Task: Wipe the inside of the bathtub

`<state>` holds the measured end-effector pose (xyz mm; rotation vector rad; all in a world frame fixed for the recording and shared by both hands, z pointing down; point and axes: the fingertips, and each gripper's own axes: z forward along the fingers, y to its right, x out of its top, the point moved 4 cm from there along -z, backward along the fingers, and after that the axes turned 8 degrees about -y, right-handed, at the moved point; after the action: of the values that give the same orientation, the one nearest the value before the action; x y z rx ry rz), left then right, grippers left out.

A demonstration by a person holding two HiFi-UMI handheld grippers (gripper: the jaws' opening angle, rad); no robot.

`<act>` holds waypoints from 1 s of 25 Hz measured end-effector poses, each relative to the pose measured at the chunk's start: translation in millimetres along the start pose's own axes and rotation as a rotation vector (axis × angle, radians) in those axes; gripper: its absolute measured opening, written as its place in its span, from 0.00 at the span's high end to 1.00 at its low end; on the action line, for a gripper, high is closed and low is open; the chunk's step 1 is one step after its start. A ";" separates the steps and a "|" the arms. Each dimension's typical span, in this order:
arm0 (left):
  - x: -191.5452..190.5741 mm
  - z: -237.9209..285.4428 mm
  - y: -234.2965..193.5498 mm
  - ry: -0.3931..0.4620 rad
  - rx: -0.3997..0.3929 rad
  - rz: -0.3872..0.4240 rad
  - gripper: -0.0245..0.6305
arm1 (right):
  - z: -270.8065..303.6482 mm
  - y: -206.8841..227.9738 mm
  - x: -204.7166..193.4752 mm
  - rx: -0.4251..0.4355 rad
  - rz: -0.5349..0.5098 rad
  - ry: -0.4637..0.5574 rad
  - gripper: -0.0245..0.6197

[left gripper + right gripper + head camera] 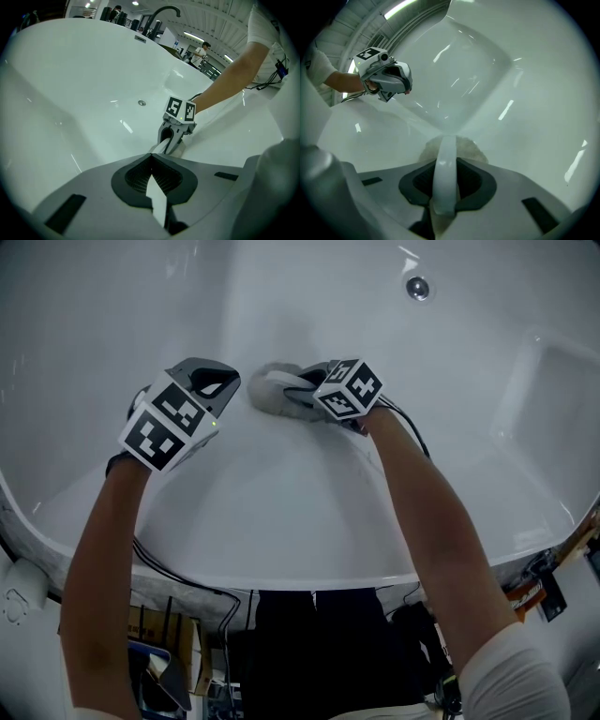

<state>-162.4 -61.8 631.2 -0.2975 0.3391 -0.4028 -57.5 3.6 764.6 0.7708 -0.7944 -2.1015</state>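
Note:
The white bathtub (281, 502) fills the head view. My right gripper (292, 395) is shut on the white handle of a scrubber (267, 390), and its pale pad presses on the tub's inner wall. In the right gripper view the handle (445, 173) runs between the jaws, with the fuzzy pad (472, 150) just past them. My left gripper (225, 381) hovers a short way left of the scrubber, jaws together and holding nothing. From the left gripper view I see the right gripper (171, 140) with its marker cube, low on the tub wall.
A round metal fitting (418, 287) sits high on the far wall. A recessed ledge (553, 399) shapes the tub's right side. The near rim (281, 579) runs below my arms, with cables and clutter on the floor beyond. A dark faucet (161, 11) arches over the far rim.

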 end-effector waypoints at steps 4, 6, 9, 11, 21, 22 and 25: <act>-1.5 -15.5 9.1 0.014 0.004 -0.006 0.95 | -11.6 -23.1 4.9 0.020 0.006 0.019 0.82; -3.4 -25.0 13.9 0.021 0.008 -0.009 0.95 | -17.7 -35.9 8.9 0.027 0.003 0.026 0.82; -1.5 -39.4 20.2 0.034 0.016 -0.014 0.95 | -30.2 -56.2 15.5 0.050 -0.007 0.040 0.83; 0.7 -48.6 23.0 0.039 0.021 -0.017 0.95 | -39.1 -69.8 19.1 0.071 -0.008 0.050 0.83; 2.6 -100.7 53.6 0.070 0.080 -0.043 0.95 | -85.6 -152.3 31.9 0.219 0.010 0.072 0.83; 3.6 -104.3 57.0 0.073 0.086 -0.047 0.95 | -90.9 -158.8 32.9 0.237 0.020 0.072 0.83; 4.9 -113.2 63.4 0.090 0.089 -0.075 0.95 | -105.6 -175.5 38.5 0.281 0.040 0.078 0.83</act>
<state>-180.0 -32.4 505.9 -0.2057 0.3976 -0.5042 -76.5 35.5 559.5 0.9706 -1.0677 -1.9343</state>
